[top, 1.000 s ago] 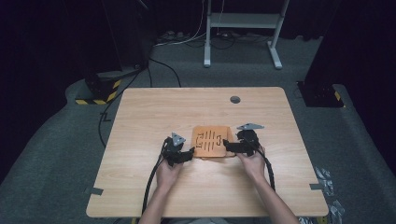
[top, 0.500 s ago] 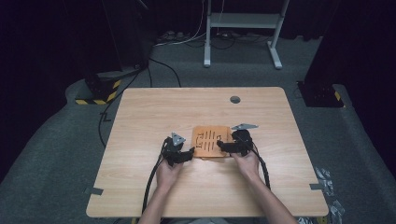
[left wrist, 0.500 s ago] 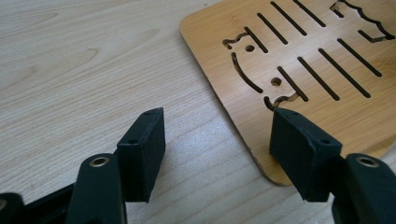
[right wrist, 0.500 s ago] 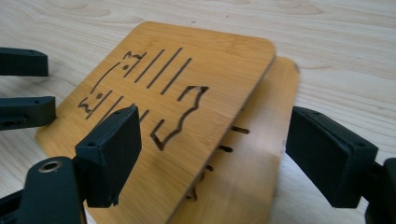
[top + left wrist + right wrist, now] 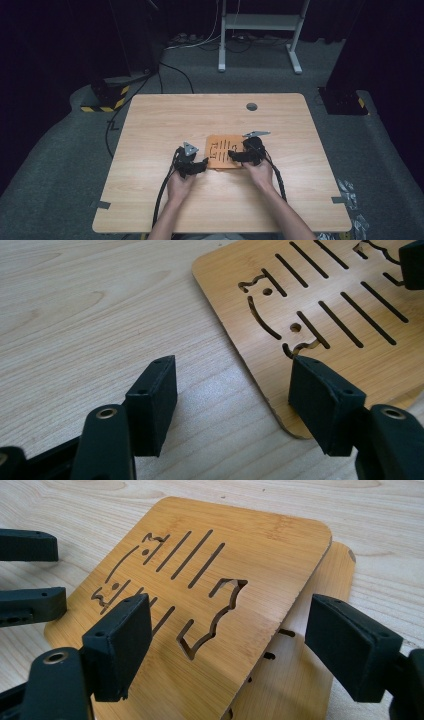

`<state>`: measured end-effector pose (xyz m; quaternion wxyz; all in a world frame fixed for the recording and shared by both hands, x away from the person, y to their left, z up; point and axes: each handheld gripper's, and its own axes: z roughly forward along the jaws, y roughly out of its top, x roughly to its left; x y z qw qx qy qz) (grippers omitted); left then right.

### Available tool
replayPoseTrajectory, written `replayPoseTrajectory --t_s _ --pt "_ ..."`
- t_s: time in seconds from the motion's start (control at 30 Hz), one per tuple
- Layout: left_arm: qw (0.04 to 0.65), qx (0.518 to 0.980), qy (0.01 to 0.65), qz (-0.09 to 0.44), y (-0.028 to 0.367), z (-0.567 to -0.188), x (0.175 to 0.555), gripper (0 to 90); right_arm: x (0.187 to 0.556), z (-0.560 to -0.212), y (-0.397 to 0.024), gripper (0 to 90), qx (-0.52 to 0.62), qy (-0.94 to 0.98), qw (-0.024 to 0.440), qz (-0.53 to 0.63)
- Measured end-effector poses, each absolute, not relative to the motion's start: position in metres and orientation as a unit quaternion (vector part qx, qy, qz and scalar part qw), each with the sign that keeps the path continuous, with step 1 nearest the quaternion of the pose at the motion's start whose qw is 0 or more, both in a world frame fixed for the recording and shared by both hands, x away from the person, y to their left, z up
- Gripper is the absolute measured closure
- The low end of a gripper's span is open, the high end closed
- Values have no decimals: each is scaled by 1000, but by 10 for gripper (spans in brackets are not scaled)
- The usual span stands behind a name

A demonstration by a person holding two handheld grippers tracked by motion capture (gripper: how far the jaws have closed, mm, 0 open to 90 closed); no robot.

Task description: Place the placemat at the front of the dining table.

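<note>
Two thin bamboo boards with slots and cut-out shapes lie stacked on the table. The upper board (image 5: 250, 545) sits offset over the lower board (image 5: 310, 680), whose right edge and corner stick out; in the high view the boards (image 5: 220, 147) are near the table's middle. My right gripper (image 5: 230, 607) is open, and its jaws straddle the upper board's near part without touching it. My left gripper (image 5: 231, 372) is open at the board's (image 5: 350, 355) near left corner, one jaw over the bare table, the other over the corner. From above, the left gripper (image 5: 202, 165) and right gripper (image 5: 234, 155) face each other.
The light wooden table (image 5: 200, 115) has a round cable hole (image 5: 251, 106) at the back. Cables trail from both grippers toward the front edge. A white frame (image 5: 260, 30) and dark equipment stand on the floor behind.
My right gripper has moved left and slightly down, so that its jaws now reach over the boards. The left gripper has stayed in place.
</note>
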<state>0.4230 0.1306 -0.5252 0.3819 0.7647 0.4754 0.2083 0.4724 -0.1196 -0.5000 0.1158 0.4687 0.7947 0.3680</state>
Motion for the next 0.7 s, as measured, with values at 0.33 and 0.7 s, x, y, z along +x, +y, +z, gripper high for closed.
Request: replayPoseTrajectory --t_s 0.33,0.7 --pt "382 765 475 208 131 -525 423 359 476 -507 -119 207 474 794 103 366" --pt "382 765 475 208 131 -525 423 359 473 -508 -117 228 463 796 91 379"
